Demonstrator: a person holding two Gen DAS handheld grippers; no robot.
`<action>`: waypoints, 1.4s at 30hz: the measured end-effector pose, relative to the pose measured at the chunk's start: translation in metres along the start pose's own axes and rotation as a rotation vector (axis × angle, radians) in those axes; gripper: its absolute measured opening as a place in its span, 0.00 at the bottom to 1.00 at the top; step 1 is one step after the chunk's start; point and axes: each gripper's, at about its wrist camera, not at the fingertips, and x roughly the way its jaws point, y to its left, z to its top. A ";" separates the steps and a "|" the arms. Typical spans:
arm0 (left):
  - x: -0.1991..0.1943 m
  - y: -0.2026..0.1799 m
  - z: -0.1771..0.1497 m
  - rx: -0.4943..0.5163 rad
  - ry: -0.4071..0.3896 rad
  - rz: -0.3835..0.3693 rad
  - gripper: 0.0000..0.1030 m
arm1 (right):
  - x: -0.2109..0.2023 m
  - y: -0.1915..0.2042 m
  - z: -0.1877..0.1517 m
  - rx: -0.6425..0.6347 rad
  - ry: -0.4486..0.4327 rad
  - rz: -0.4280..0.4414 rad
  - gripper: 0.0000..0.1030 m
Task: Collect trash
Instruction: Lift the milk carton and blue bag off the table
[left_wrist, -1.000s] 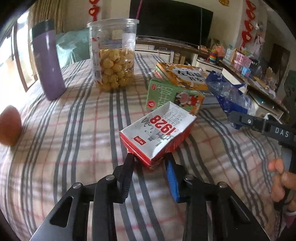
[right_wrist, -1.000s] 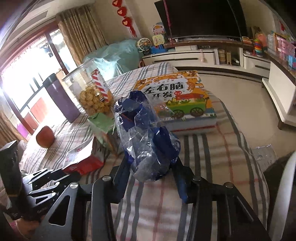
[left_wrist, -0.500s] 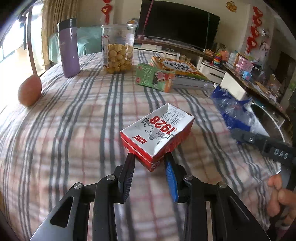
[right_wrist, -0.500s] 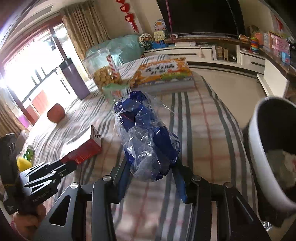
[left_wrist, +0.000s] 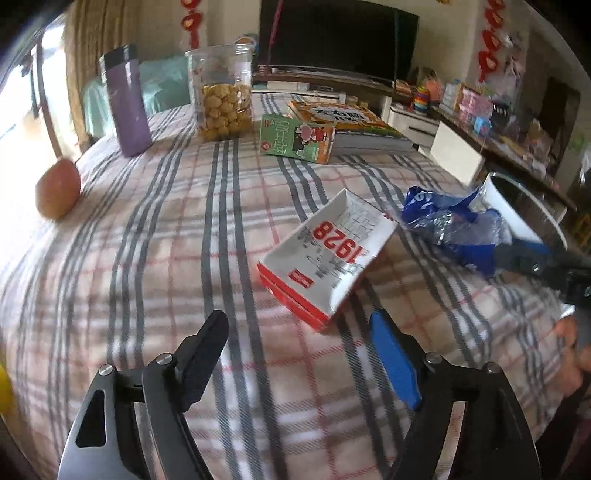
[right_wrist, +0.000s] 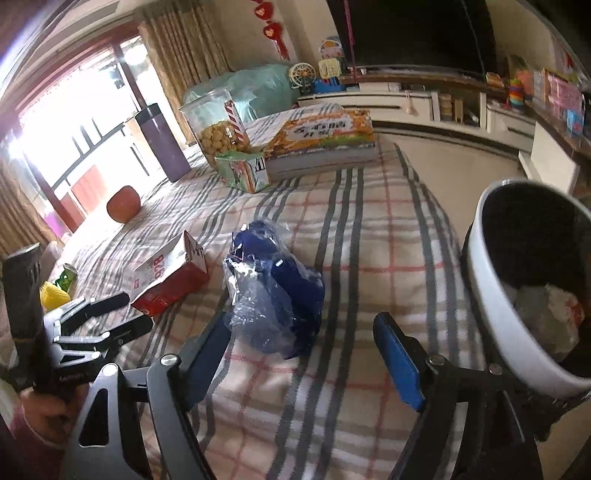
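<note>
Trash lies on the plaid tablecloth (left_wrist: 155, 236): a red-and-white carton (left_wrist: 327, 258) marked 1928, its long axis running diagonally away to the right, and beside its far end a crumpled blue plastic bag (right_wrist: 275, 295). A white bin (right_wrist: 517, 295) stands at the table's right edge; a green milk box (left_wrist: 297, 138), book, snack jar and purple flask stand farther back. Left gripper (left_wrist: 299, 360) is opening, the carton just ahead, untouched. Right gripper (right_wrist: 301, 352) is opening, the bag between its fingers, unpressed.
</note>
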 end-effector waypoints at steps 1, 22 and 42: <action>0.001 0.000 0.002 0.013 -0.001 0.003 0.78 | 0.000 0.001 0.001 -0.012 0.000 0.001 0.81; 0.030 -0.011 0.017 0.098 0.019 -0.040 0.56 | 0.042 0.019 0.012 -0.092 0.062 0.016 0.56; 0.006 -0.039 -0.001 -0.039 0.042 0.004 0.53 | 0.003 0.015 -0.006 -0.056 0.021 -0.071 0.65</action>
